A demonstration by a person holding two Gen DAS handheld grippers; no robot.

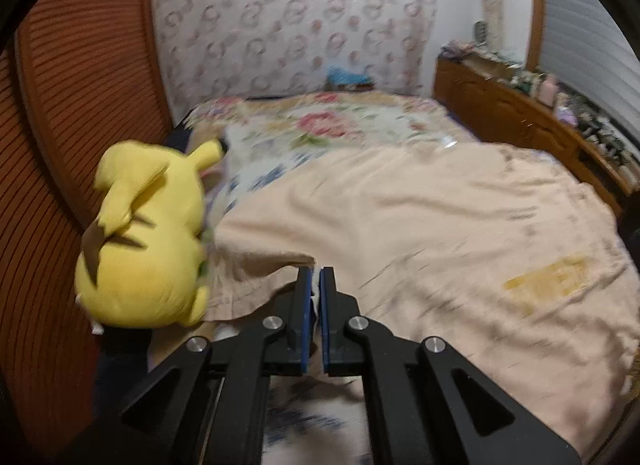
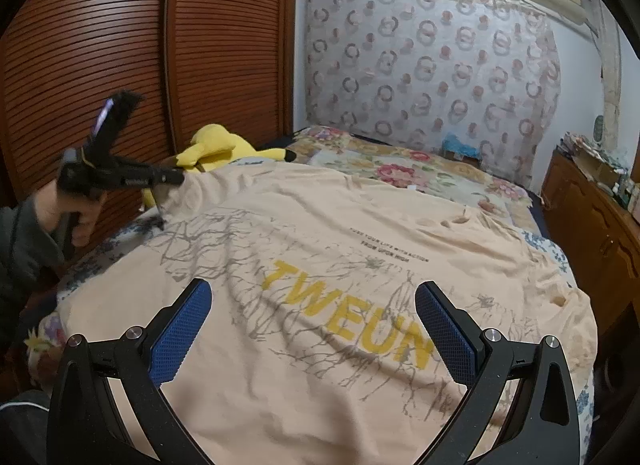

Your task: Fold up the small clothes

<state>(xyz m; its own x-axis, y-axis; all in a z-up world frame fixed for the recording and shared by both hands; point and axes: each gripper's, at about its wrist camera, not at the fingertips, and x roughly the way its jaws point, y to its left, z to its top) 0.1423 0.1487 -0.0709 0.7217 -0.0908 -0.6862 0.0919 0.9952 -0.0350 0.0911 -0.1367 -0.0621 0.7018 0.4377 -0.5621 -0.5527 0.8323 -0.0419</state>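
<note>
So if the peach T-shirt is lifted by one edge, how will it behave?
The peach T-shirt looks thin and wrinkled, so it will probably hang floppy. Where the left gripper pinches its edge, the cloth already drapes away, so it seems light. It may drag across the floral bedspread.

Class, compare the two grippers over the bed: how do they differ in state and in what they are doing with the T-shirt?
The left gripper is shut on the T-shirt at its edge beside the yellow plush toy; the right gripper is open. The left lifts cloth; the right hovers over the print, holding nothing. Both have black frames and blue fingers.
</note>
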